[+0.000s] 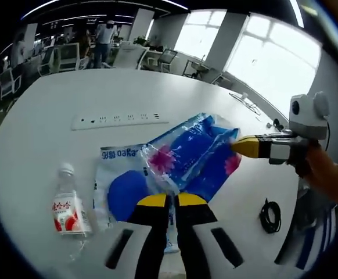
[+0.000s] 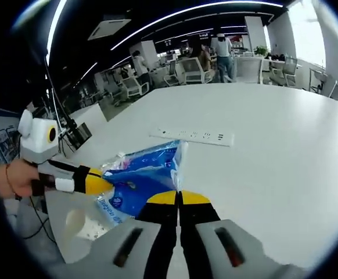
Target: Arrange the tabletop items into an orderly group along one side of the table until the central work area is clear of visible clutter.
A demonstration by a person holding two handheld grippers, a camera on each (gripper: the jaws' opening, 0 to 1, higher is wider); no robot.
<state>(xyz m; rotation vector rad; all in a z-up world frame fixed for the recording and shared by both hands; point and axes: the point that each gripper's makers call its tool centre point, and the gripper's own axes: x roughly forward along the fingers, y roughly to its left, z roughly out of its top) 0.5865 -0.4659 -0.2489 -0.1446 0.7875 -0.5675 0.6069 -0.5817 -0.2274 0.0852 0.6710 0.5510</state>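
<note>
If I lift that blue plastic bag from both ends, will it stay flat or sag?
Likely sags: the blue plastic bag looks thin and crinkled, already buckled between the left gripper and right gripper. Its glossy film may slip. It probably weighs little.

blue plastic packet crumpled on white table, small bottle upright beside it

The left gripper has its yellow-tipped jaws pressed together on the near edge of the blue plastic bag. The right gripper reaches in from the bag's far right corner, jaws closed on that corner, with the person's hand behind it. In the right gripper view its jaws meet at the bag's edge, and the left hand grips the other tool.
</note>
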